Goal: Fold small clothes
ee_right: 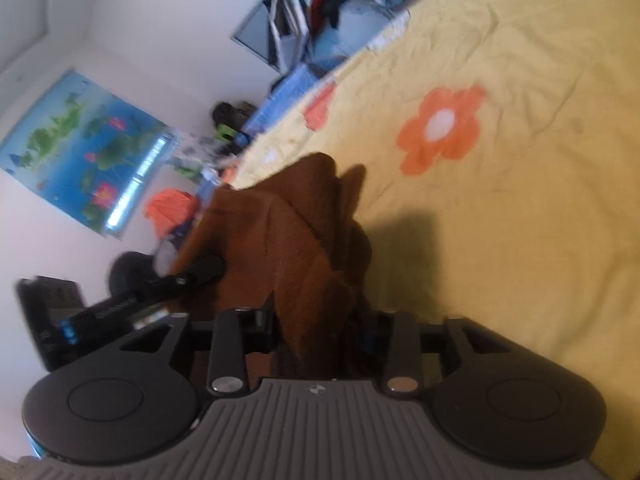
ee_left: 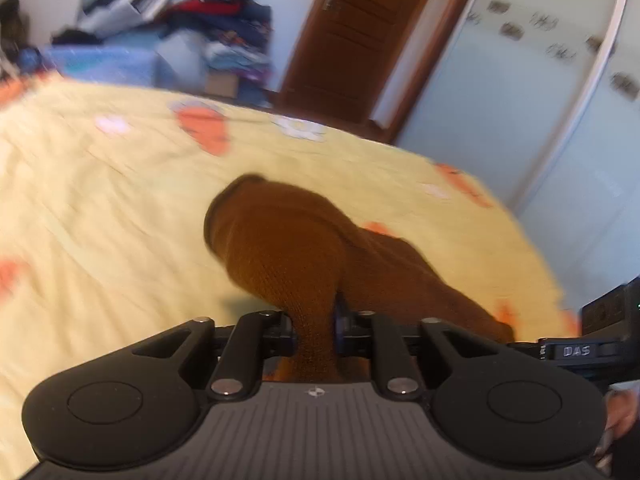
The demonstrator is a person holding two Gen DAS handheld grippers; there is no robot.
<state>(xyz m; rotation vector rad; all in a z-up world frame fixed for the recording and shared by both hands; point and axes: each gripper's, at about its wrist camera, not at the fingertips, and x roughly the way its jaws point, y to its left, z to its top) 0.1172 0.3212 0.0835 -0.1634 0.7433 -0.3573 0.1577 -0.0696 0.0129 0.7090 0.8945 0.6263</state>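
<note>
A small brown knitted garment [ee_left: 288, 248] is pinched in my left gripper [ee_left: 314, 332], which is shut on it; the cloth bunches up from the jaws and trails right over the yellow bedspread [ee_left: 100, 200]. In the right wrist view the same brown garment [ee_right: 296, 240] is clamped in my right gripper [ee_right: 316, 328], also shut on it, with folds hanging over the bed's edge. The other gripper [ee_right: 192, 274] shows as a black bar at the left of that view, touching the cloth. Fingertips are hidden by the fabric.
The bed carries a yellow cover with orange flowers [ee_right: 440, 128]. A heap of clothes and bags [ee_left: 192, 12] lies beyond the bed. A brown door [ee_left: 352, 32] and a sliding wardrobe [ee_left: 540, 100] stand at the right. A blue poster [ee_right: 80, 152] hangs on the wall.
</note>
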